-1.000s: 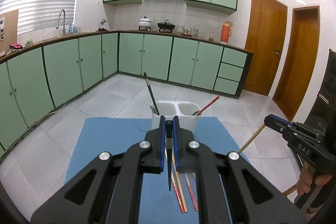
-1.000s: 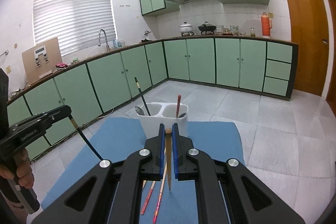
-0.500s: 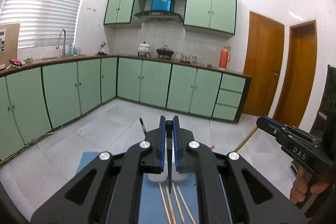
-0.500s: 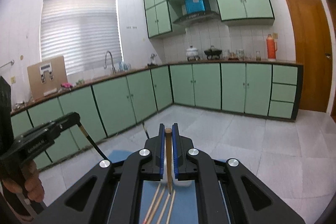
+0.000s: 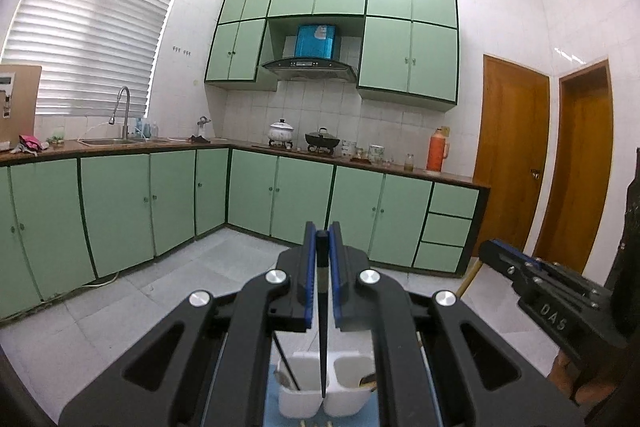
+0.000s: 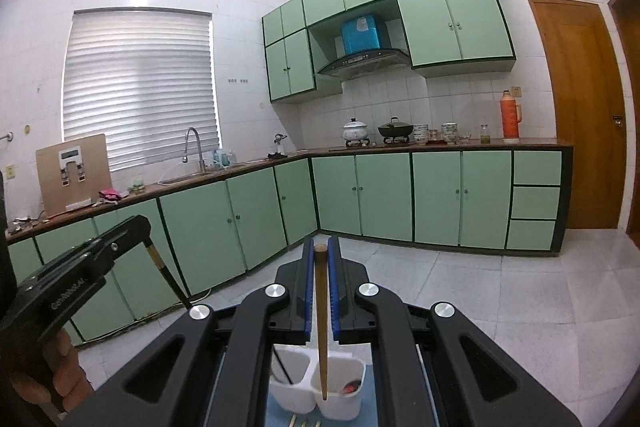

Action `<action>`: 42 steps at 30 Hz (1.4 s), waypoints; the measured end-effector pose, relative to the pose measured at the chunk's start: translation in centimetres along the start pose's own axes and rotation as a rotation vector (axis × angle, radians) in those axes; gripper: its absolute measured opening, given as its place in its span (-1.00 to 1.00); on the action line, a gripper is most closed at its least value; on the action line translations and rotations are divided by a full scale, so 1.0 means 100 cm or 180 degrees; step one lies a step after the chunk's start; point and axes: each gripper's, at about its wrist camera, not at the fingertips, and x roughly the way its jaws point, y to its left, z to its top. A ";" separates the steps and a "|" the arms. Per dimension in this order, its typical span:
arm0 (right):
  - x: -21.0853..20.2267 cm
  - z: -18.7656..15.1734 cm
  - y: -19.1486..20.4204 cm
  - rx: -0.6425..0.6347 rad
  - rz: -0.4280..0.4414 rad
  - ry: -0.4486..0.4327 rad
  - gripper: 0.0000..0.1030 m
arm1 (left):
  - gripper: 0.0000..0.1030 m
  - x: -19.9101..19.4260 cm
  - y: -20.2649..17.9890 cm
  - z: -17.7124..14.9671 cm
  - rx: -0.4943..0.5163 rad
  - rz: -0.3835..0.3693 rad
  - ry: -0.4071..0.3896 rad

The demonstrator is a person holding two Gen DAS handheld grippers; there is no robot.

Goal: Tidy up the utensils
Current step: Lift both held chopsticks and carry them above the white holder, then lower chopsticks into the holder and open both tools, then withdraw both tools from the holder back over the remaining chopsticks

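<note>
My left gripper (image 5: 322, 239) is shut on a black chopstick (image 5: 322, 339) that points down, its tip over the white two-compartment utensil holder (image 5: 304, 403). My right gripper (image 6: 320, 251) is shut on a wooden chopstick (image 6: 321, 327) whose tip hangs over the holder (image 6: 340, 407), above its right compartment. A black chopstick (image 5: 286, 363) stands in the left compartment. Something red (image 6: 351, 385) lies in the right one. The right gripper also shows in the left wrist view (image 5: 552, 303), and the left gripper in the right wrist view (image 6: 80, 267).
The holder stands on a blue mat (image 6: 276, 417). The tips of loose chopsticks (image 6: 304, 422) lie on the mat in front of it. Green kitchen cabinets (image 5: 160, 203) and a tiled floor (image 5: 160, 291) lie beyond.
Both grippers have risen and tilted up, each still holding its chopstick. The holder and mat have dropped to the bottom of both views; the chopstick tips now hang over the holder.
</note>
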 end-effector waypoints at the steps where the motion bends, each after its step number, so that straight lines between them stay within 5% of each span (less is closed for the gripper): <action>1: 0.008 0.001 -0.002 0.0004 -0.0004 0.0001 -0.87 | -0.89 0.007 0.000 0.001 0.0004 0.0002 -0.0019; 13: 0.075 -0.037 -0.017 0.0034 0.0017 0.0295 -0.87 | -0.89 0.093 0.010 -0.052 0.0062 0.0088 0.0397; 24: 0.089 -0.078 -0.014 -0.0014 0.0042 0.0634 -0.85 | -0.85 0.113 0.025 -0.100 0.0139 0.0143 0.0834; 28: 0.078 -0.085 -0.013 0.0002 0.0037 0.0650 -0.65 | -0.49 0.102 0.029 -0.107 0.0153 0.0147 0.0853; 33: 0.053 -0.085 -0.014 0.0022 -0.0030 0.0548 -0.16 | -0.09 0.076 0.033 -0.108 0.0154 0.0130 0.0784; 42: -0.016 -0.112 -0.008 -0.0004 -0.0162 0.0441 0.35 | 0.46 0.002 0.046 -0.133 0.0188 0.0164 0.0815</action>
